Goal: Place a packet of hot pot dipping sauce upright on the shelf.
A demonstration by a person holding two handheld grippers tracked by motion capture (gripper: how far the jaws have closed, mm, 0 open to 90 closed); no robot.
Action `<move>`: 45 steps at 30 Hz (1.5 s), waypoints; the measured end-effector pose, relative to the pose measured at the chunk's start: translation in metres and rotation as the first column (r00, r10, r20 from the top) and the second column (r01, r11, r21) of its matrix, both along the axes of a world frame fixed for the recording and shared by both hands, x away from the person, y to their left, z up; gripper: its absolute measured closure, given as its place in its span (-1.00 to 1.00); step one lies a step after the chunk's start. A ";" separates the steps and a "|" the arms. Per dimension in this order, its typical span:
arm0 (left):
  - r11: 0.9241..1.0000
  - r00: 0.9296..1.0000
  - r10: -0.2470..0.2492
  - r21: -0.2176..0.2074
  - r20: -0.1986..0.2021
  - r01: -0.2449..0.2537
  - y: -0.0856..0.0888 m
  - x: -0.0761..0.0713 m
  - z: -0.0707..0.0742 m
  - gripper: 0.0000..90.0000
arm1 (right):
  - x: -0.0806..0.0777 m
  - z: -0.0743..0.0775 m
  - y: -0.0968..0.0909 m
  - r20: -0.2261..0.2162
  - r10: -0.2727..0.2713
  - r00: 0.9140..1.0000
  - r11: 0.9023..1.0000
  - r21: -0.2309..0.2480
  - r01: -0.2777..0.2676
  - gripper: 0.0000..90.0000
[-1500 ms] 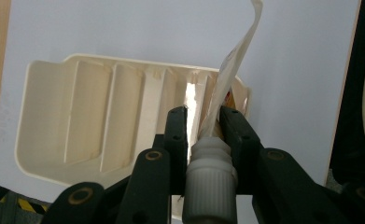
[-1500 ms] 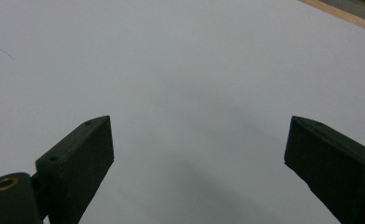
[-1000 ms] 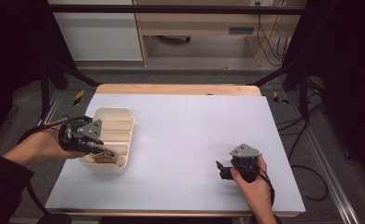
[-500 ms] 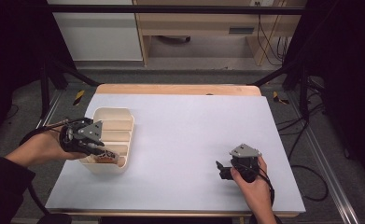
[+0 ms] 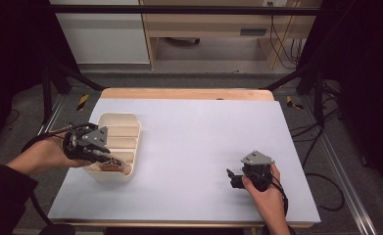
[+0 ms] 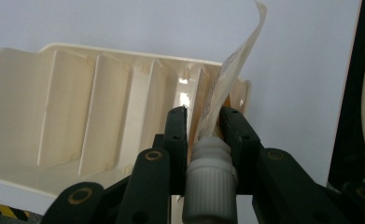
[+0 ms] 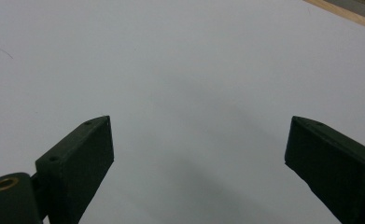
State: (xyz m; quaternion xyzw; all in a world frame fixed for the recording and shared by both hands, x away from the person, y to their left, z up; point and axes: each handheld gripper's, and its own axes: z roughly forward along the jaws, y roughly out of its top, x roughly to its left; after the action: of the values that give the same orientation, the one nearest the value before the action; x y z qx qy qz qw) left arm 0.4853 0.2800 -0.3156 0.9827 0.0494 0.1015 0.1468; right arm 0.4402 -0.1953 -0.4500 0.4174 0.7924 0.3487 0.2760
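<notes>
Where the person's right hand [image 5: 265,193] enters the high view at about five o'clock, it holds the right gripper [image 5: 234,179] low over the pale blue-grey table top [image 5: 203,137], its tips pointing towards nine o'clock. From above, the grey three-cornered plate and the hand cover most of it, so the spread of its jaws is hard to read there; the right gripper view settles it, with the two black jaws standing wide apart over bare table and nothing between them.

At about eight o'clock in the high view the left hand [image 5: 44,154] holds the left gripper [image 5: 111,161] over the near end of the cream plastic tray with ribbed dividers [image 5: 130,129], which lies at the table's left side. There the thing at the tips is a small brownish smudge, too small to name. The left gripper view shows it plainly: the jaws are pinching a flat beige spouted pouch with a white ribbed screw cap [image 6: 227,77] just above the cap, the pouch standing upright and curling at its top towards one o'clock. Its print is blurred and unreadable, and the cap's lower end is cut off by the frame's bottom edge. Behind it lie the tray's slots; I cannot tell whether the pouch touches the tray.
</notes>
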 end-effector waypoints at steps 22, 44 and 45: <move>0.999 0.999 0.044 -0.012 0.004 -0.044 0.023 0.001 -0.006 0.59 | 0.000 0.000 0.000 -0.001 0.001 1.000 1.000 0.000 -0.001 -0.82; 0.964 0.989 0.085 -0.260 0.119 -0.052 -0.017 -0.017 0.011 -0.68 | 0.000 0.000 -0.001 -0.004 -0.004 1.000 1.000 0.002 0.004 -0.82; 0.962 0.989 0.089 -0.266 0.119 -0.055 -0.023 -0.017 0.010 -0.68 | 0.000 0.000 -0.001 -0.004 -0.005 1.000 1.000 0.003 0.005 -0.82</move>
State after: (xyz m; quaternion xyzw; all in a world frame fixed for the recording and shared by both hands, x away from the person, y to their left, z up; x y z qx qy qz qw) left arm 0.4679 0.2571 -0.3059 0.9434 0.0884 0.1632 0.2748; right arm 0.4400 -0.1961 -0.4501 0.4203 0.7916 0.3483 0.2745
